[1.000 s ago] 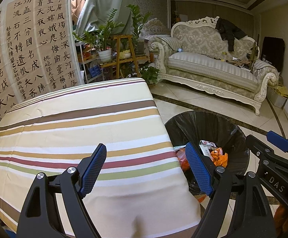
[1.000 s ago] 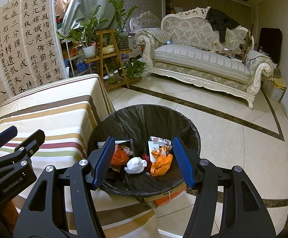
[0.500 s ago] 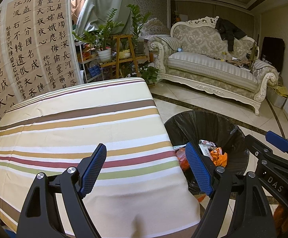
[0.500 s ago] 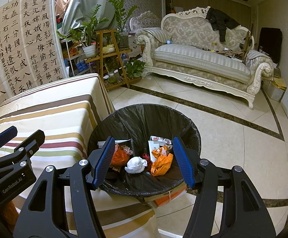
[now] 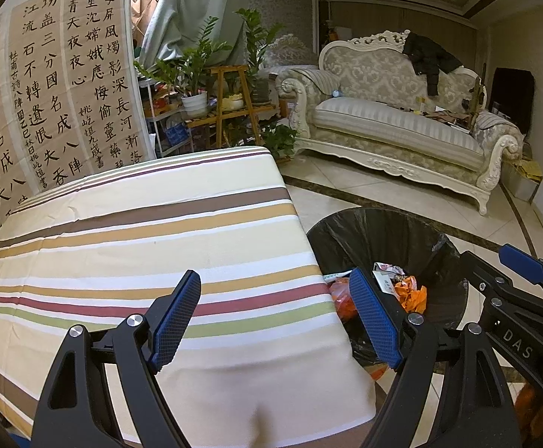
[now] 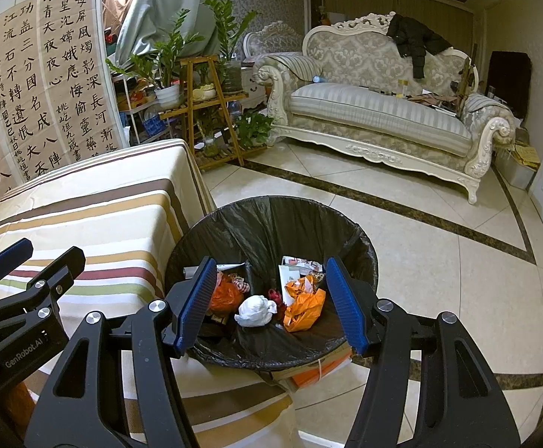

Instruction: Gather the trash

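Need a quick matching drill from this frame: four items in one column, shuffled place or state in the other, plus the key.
Items
1. white crumpled wad
2. black jacket
3. right gripper
4. striped tablecloth

Place or state
A. draped over the sofa back
B. open and empty, above the bin
C. inside the black-lined trash bin, between orange bags
D. covering the table, no trash showing on it

Pairs: 1-C, 2-A, 3-B, 4-D
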Demonstrator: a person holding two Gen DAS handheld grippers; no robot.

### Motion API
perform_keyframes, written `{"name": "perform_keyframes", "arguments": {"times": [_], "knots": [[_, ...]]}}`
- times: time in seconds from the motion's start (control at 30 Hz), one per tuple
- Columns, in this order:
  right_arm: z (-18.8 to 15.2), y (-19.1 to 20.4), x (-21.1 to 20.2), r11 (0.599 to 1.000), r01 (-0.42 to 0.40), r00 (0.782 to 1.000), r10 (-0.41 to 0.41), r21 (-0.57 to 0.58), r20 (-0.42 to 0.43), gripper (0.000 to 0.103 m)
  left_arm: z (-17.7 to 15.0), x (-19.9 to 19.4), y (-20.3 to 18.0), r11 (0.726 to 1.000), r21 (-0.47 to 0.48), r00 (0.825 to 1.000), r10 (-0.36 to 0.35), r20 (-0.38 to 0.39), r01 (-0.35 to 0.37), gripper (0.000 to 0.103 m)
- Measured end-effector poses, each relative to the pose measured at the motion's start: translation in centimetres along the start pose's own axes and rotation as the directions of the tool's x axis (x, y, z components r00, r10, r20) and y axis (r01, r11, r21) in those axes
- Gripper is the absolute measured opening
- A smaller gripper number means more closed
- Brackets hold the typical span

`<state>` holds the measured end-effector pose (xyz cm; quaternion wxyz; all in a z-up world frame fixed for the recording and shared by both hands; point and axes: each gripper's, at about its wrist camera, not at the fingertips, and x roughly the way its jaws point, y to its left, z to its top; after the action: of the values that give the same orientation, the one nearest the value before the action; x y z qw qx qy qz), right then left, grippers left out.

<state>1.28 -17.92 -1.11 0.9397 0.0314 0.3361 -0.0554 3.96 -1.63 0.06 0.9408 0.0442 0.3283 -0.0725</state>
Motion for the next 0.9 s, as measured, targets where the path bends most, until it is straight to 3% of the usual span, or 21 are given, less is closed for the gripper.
{"name": "perform_keyframes", "arguments": {"times": [0.37, 0.63, 0.9], "knots": [[0.0, 0.0, 0.0, 1.0, 0.0, 1.0, 0.0, 0.001, 0.0, 0.059, 0.2, -0.8, -0.1, 1.0, 0.004, 0.999, 0.018, 0.049, -0.018, 0.079], [0.1, 0.7, 0.0, 1.0, -0.004, 1.0, 0.004, -0.006, -0.004, 0.06, 0.2, -0.7, 0.0, 1.0, 0.004, 0.998, -0.03, 0.048, 0.03, 0.084], [0.6, 1.8, 0.3, 1.0, -0.016, 1.0, 0.016, -0.025, -0.005, 0.062, 0.5, 0.1, 1.3, 1.0, -0.023, 0.999, 0.023, 0.039, -0.022, 0.084]]}}
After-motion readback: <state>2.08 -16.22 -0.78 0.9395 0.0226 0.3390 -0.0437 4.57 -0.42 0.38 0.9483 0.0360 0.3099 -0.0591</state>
